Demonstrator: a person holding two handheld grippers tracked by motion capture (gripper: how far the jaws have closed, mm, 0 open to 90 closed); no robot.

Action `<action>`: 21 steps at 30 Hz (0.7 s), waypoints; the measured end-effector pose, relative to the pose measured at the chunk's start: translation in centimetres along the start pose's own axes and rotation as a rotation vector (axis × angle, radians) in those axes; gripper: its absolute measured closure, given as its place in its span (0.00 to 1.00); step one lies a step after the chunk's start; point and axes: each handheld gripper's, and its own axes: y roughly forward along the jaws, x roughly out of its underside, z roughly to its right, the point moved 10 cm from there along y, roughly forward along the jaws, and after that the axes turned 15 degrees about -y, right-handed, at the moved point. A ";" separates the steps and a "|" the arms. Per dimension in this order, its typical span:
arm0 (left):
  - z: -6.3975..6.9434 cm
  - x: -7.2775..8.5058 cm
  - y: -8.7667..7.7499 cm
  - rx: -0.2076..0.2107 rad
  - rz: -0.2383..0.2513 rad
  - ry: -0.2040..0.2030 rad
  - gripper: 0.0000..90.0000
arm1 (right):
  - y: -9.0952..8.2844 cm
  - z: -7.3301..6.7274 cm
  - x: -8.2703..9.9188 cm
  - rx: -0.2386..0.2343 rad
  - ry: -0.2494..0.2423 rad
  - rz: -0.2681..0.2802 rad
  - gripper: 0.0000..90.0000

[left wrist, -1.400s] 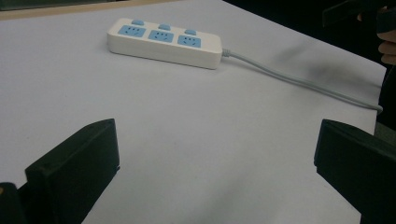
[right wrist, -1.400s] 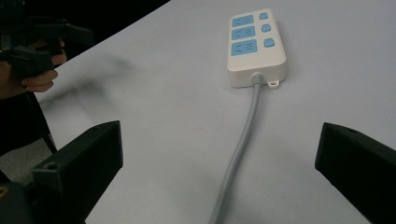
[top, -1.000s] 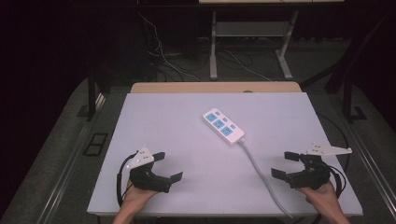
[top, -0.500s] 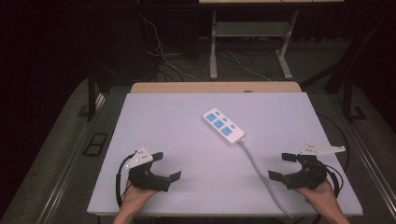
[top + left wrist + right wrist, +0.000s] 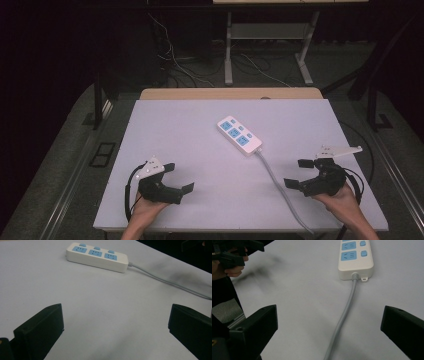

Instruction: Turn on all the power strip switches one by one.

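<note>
Light falls from above onto the white table (image 5: 200, 140), which stands bright and even while the floor and everything beyond its far edge sink into near black. The high view is soft and slightly grainy, with no glare on the tabletop. Shadows are faint: a pale one lies just beside the power strip (image 5: 239, 136) on its near side. In the left gripper view the power strip (image 5: 97, 253) is fairly sharp, the black jaws nearest the lens blurred, and a smudged grey shadow lies beside the cord (image 5: 170, 282). In the right gripper view a similar blurred shadow lies left of the power strip (image 5: 355, 257).
</note>
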 end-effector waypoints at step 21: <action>0.0 0.0 0.0 0.007 0.000 -0.006 0.00 | 0.8 2.1 -3.7 -0.041 -0.044 -0.051 0.01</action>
